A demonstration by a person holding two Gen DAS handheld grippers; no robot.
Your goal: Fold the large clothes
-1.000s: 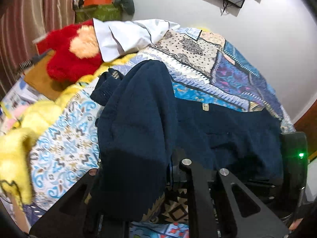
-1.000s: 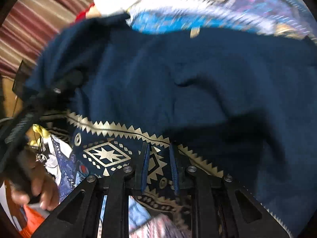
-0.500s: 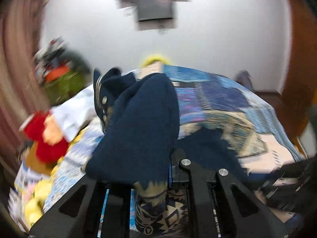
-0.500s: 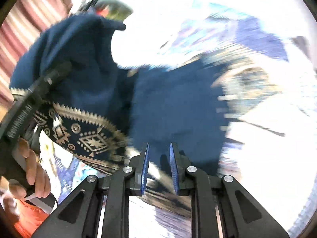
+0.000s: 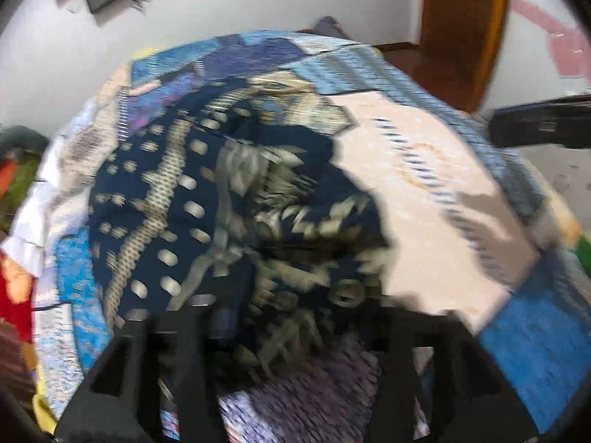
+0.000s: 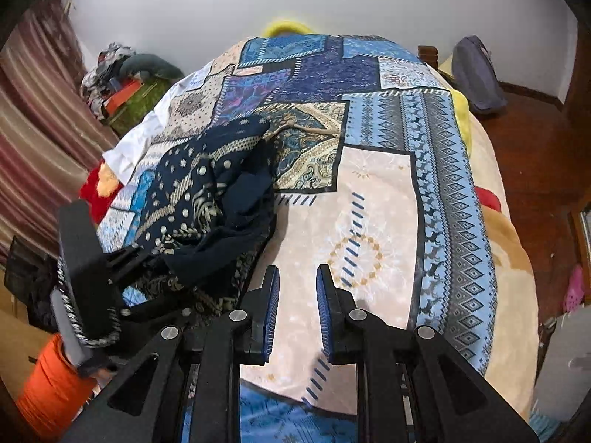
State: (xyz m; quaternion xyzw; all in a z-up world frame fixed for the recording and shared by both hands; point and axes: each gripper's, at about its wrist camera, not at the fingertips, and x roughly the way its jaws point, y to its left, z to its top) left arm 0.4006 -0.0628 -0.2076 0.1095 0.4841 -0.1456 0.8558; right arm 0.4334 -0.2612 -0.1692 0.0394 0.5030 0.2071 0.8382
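1. My right claw (image 6: 295,313) is open: its two blue pads (image 6: 271,310) stand apart and nothing is between them. It hovers over the pale patch of the bedspread (image 6: 373,192).
2. My left claw (image 6: 122,269) shows in the right wrist view at about 9 o'clock, a black body low at the near left edge of the bed. Dark cloth lies bunched at its front end.
3. In the left wrist view the picture is blurred by motion. My left claw (image 5: 288,317) shows there as two black arms at 6 o'clock, and the patterned cloth covers the place where the fingers meet. I cannot tell whether this claw is closed on the cloth or open.
4. The navy garment (image 6: 218,203) lies crumpled in a heap on the left half of the bed, from about 11 o'clock down to 8 o'clock in the right wrist view. It is dark blue with cream dots and bands, and plain dark folds lie on top at its right side.
5. In the left wrist view the navy garment (image 5: 192,199) fills the middle, and its near edge reaches down to my left claw.
6. A white cloth (image 6: 129,151) lies at the left side of the bed, just beside the garment's far end.
7. A red plush thing (image 6: 96,188) sits at the left edge of the bed, near the white cloth.
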